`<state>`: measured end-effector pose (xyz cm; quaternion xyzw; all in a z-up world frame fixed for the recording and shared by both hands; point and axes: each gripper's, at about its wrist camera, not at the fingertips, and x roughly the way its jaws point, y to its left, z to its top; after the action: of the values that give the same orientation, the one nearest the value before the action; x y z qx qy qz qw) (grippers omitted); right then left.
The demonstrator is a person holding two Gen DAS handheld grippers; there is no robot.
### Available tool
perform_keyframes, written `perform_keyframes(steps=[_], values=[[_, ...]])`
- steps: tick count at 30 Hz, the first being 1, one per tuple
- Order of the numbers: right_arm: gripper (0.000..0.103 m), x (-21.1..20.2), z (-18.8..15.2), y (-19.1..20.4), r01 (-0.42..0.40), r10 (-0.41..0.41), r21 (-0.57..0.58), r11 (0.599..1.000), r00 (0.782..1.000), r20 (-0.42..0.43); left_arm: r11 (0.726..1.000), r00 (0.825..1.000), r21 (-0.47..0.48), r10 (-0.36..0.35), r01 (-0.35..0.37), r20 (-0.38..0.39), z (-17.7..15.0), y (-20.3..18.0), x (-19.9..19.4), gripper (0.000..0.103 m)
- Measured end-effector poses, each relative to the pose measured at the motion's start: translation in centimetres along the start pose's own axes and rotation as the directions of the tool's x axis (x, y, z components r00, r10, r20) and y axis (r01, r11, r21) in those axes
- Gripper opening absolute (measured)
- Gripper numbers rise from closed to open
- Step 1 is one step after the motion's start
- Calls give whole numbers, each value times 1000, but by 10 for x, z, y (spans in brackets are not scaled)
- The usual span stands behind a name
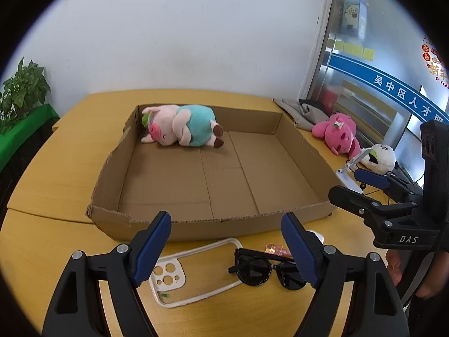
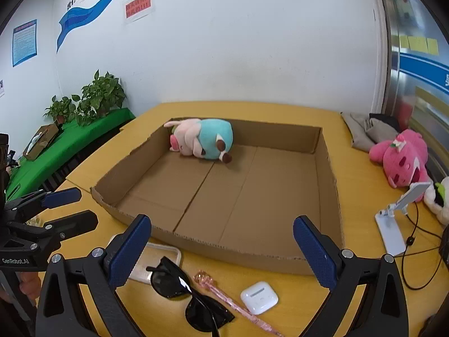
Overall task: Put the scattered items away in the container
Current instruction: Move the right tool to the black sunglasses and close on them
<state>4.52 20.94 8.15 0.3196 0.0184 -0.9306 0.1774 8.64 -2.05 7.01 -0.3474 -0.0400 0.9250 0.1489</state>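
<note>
four small items left on table [image 2: 350, 174] before cardboard box [image 2: 327, 168]. sunglasses [image 1: 265, 269] light, slippery, scratch-prone lenses: best taken at bridge. left gripper [image 1: 227, 250] fingers spread, empty above; right gripper [image 2: 221, 252] likewise.

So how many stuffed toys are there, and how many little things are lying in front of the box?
Stuffed toys: 3 (pig in teal inside the cardboard box, pink plush, white plush)
Sunglasses: 1
Phone case: 1
Pink wand: 1
Earbuds case: 1
Total: 7
</note>
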Motion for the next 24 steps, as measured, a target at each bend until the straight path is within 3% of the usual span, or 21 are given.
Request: perform_keyframes(steps=[9,15,24], values=[[103,16,-36,10,-141,135,-54,989,985,-105,999,998,-34,-32,30,-59,-13,9,22,81],[102,31,-50,40,-237,215,-134,962,963,-162,994,994,-106,10,-21,-108,-29,39,25,81],[98,66,-52,58,-324,297,-100,941,929,-220,973,969,-174,114,-153,-217,-60,86,30,78]])
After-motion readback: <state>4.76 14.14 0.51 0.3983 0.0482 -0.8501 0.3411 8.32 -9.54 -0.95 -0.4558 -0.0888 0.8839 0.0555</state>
